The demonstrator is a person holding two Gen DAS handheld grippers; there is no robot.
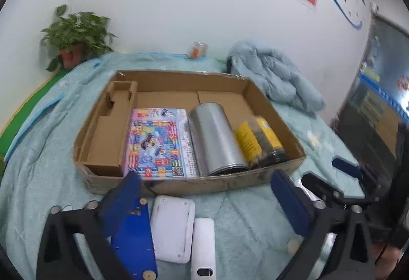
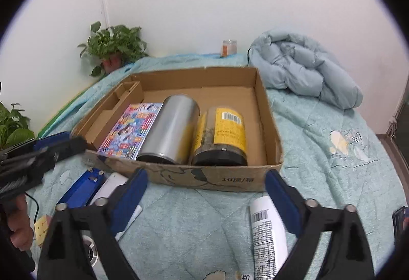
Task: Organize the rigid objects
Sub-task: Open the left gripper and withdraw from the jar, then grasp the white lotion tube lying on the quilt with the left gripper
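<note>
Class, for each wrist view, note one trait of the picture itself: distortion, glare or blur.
Left wrist view: fisheye bends the cardboard box rim and the wall lettering is soft; right wrist view: black vignette at the corners, a soft sheen on the silver can, and the nearby white tube looks stretched.

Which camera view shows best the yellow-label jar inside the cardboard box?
The right wrist view: the yellow-label jar lies nearly central there, with its barcode and dark lid end facing the camera. The left wrist view shows it further right, at an angle, partly behind the silver can.
</note>
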